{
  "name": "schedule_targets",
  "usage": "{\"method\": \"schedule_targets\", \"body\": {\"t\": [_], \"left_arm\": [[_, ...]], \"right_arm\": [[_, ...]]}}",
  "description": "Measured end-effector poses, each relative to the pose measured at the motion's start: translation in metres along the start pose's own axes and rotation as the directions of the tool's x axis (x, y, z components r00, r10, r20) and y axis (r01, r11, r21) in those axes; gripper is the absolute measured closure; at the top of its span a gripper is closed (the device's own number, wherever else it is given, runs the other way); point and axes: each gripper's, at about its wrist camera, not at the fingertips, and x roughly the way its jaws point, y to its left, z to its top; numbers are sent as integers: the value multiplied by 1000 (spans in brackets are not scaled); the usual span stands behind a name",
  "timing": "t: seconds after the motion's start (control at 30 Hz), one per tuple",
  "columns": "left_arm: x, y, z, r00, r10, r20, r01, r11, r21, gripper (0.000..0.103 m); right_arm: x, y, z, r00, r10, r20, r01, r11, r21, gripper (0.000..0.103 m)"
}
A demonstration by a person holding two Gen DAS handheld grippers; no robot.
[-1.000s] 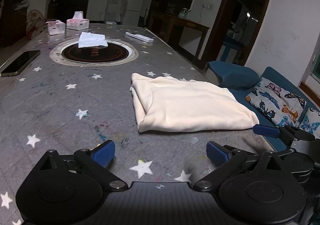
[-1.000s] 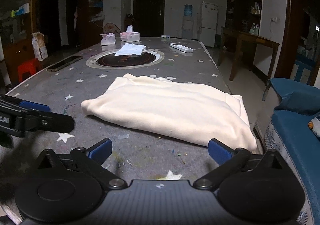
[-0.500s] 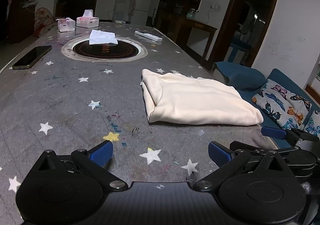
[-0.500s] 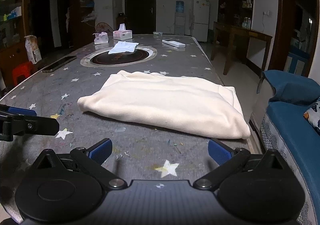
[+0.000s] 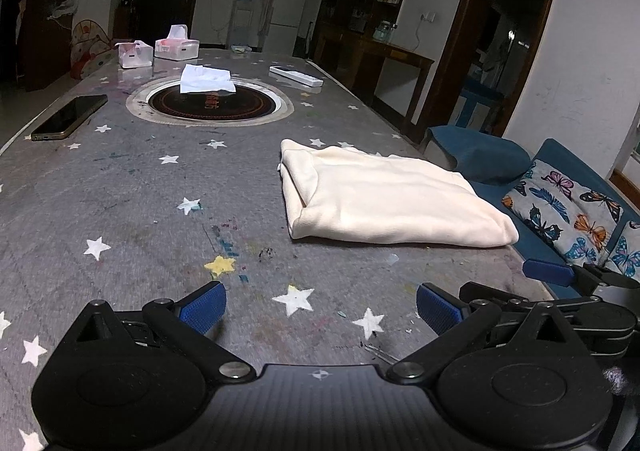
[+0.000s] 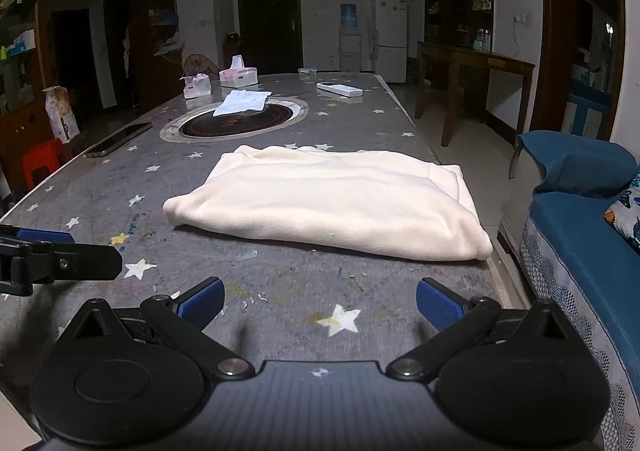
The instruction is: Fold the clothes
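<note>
A cream garment (image 5: 384, 197) lies folded in a flat bundle on the grey star-patterned table (image 5: 132, 211), near its right edge. It also shows in the right wrist view (image 6: 332, 199). My left gripper (image 5: 320, 307) is open and empty, held over the table short of the garment. My right gripper (image 6: 320, 303) is open and empty, also short of the garment. The right gripper's fingers (image 5: 544, 273) show at the right of the left wrist view. The left gripper's fingers (image 6: 60, 257) show at the left of the right wrist view.
A round black hotplate (image 5: 212, 105) with a white cloth (image 5: 206, 79) on it sits mid-table. A phone (image 5: 70, 117) lies at the left edge. Two tissue boxes (image 5: 176, 47) and a remote (image 5: 296, 77) are at the far end. A blue sofa (image 6: 580, 235) stands right of the table.
Both grippers have drawn back from the folded garment, which now sits farther away in both views. The garment has not moved. Both stay open.
</note>
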Motion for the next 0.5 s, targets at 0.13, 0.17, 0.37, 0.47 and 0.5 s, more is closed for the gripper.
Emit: {"method": "schedule_targets", "body": {"t": [0.13,0.17,0.37,0.47,0.5], "left_arm": [[-3,-2,-2,1000,-3,3,3,1000,2,0],[-4,-3,-2,1000,-4,4,4,1000,3,0],[-8,-9,-4,1000,-12,7,12,1000,15,0],[-8,-12,-5,1000,-11,3,11,1000,21,0],[-8,-13,-6,1000,-11,3,11,1000,23,0]], "right_arm": [[-4,1,-2,1000,2,5,-2,1000,7,0],[-6,1,-2,1000,1,8,-1,1000,8,0],[-12,1,-4,1000,0,20,-1,1000,15,0],[-15,1,-6,1000,3,23,-3,1000,18,0],[-15,1,-6,1000,4,24,-4,1000,19,0]]}}
